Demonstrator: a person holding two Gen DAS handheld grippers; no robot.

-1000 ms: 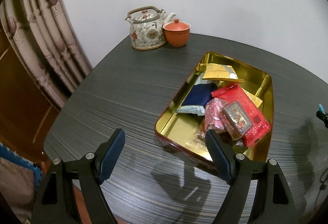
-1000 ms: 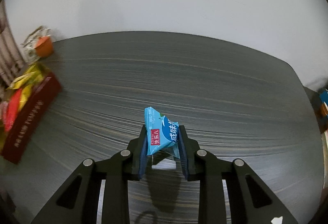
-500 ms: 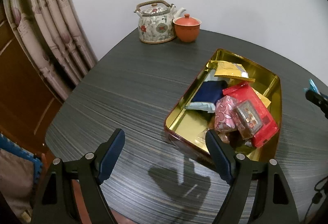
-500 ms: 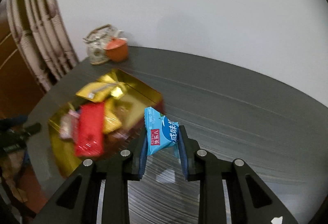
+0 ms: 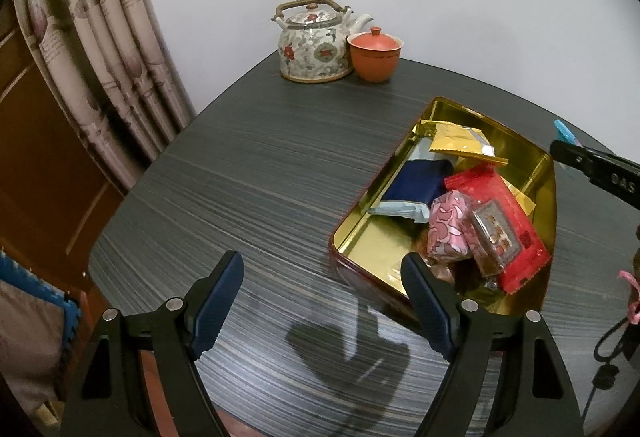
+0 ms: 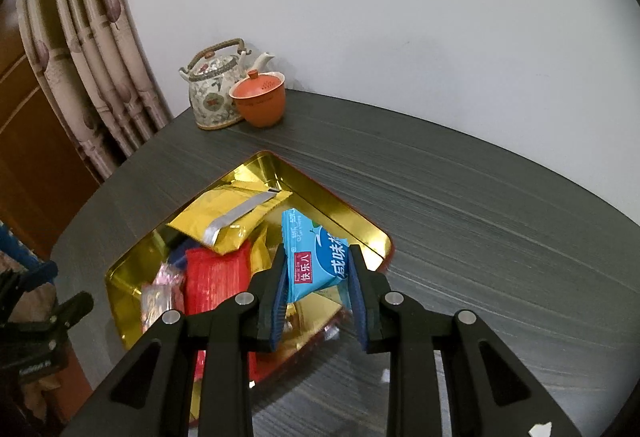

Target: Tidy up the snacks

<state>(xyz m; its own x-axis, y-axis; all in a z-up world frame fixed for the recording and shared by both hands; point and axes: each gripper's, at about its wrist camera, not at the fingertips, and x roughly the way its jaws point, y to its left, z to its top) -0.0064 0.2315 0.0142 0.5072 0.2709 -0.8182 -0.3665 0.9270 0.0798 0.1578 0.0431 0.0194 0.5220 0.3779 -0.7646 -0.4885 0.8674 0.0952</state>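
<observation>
left wrist: left gripper [image 5: 322, 275] jaws spread, empty, above dark table [image 5: 256, 173] | gold tin [image 5: 546, 197] at 2 o'clock, holding red packet [image 5: 496, 205], navy packet [image 5: 420, 183], pink packet [image 5: 448, 231] | teapot [image 5: 314, 41] at 12 || right wrist: right gripper [image 6: 318, 265] pinching blue snack packet [image 6: 316, 257] over the tin's [image 6: 376, 233] right end | orange lidded cup [image 6: 260, 101] at 11 touching teapot [image 6: 214, 93]
</observation>
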